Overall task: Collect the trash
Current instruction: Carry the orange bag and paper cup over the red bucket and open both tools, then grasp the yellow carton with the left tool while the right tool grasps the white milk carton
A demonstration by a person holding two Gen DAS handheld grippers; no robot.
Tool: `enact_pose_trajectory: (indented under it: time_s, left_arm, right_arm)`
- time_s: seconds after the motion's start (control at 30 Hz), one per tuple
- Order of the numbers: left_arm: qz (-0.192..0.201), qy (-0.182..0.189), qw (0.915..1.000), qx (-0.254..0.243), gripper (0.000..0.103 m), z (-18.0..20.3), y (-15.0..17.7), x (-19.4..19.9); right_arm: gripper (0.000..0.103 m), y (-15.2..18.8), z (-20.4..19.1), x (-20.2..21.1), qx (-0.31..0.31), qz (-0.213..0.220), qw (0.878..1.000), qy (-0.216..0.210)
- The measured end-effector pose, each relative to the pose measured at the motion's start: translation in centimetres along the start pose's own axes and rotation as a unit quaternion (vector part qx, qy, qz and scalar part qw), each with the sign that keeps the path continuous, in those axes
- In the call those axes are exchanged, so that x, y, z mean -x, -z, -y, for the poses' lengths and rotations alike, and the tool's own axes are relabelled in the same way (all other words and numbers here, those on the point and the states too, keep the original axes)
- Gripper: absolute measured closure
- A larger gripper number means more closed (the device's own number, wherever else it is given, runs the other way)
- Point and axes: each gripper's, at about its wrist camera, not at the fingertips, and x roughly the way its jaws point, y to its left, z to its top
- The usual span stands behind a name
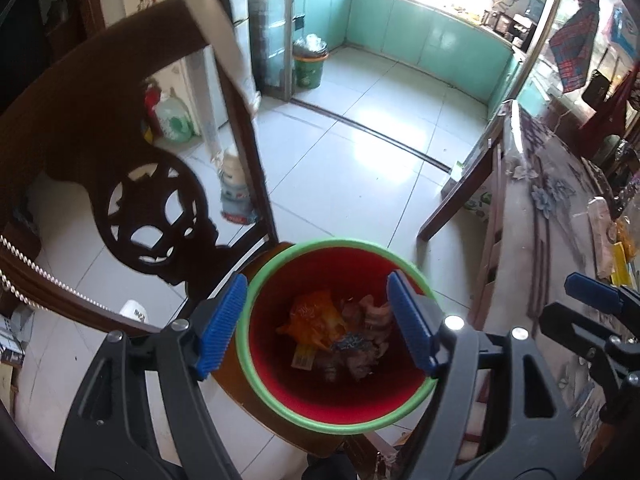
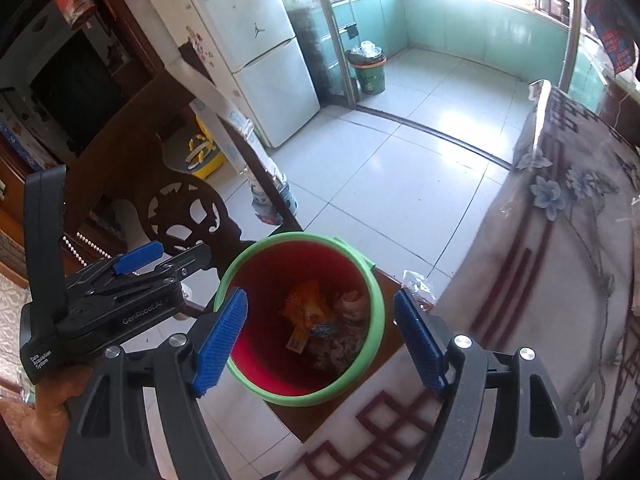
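Both tools hang wide and empty over my red bin [image 1: 280, 384], wrappers [image 1: 316, 318] lying inside: left tool [image 1: 316, 322], right tool [image 2: 320, 340].

Beyond my jaws I see a white fridge [image 2: 256, 52]. A carved chair [image 1: 132, 184] stands left, a floral tablecloth [image 2: 560, 240] right.

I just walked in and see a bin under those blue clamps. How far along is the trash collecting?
Done: an orange wrapper and crumpled scraps already lie in the red bin with the green rim. In hand: nothing; the left gripper and right gripper both hang over the bin with jaws open and empty. Left: packets on the table's far edge, possibly more trash.
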Motion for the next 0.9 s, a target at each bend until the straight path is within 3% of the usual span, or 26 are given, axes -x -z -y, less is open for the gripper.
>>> enact_pose_trajectory:
  time_s: [0.23,0.47,0.7,0.9]
  left_arm:
    - [0.018,0.024,0.9993,-0.024,0.033,3.9,-0.4,1.4]
    - [0.025,0.055,0.9962,-0.062,0.033,11.0,0.6,2.5]
    - [0.019,0.098,0.99,-0.1,0.033,20.0,3.0,3.9]
    - [0.012,0.132,0.9835,-0.123,0.033,26.9,5.2,5.1]
  right_arm:
    - [0.03,1.6,2.8,4.3,-0.019,0.033,0.999,0.02]
    - [0.03,5.0,8.2,9.4,-0.05,0.056,0.995,0.059]
    - [0.03,9.5,16.5,14.3,-0.098,0.063,0.988,0.1]
    - [0.036,12.7,29.0,19.2,-0.144,0.07,0.969,0.188]
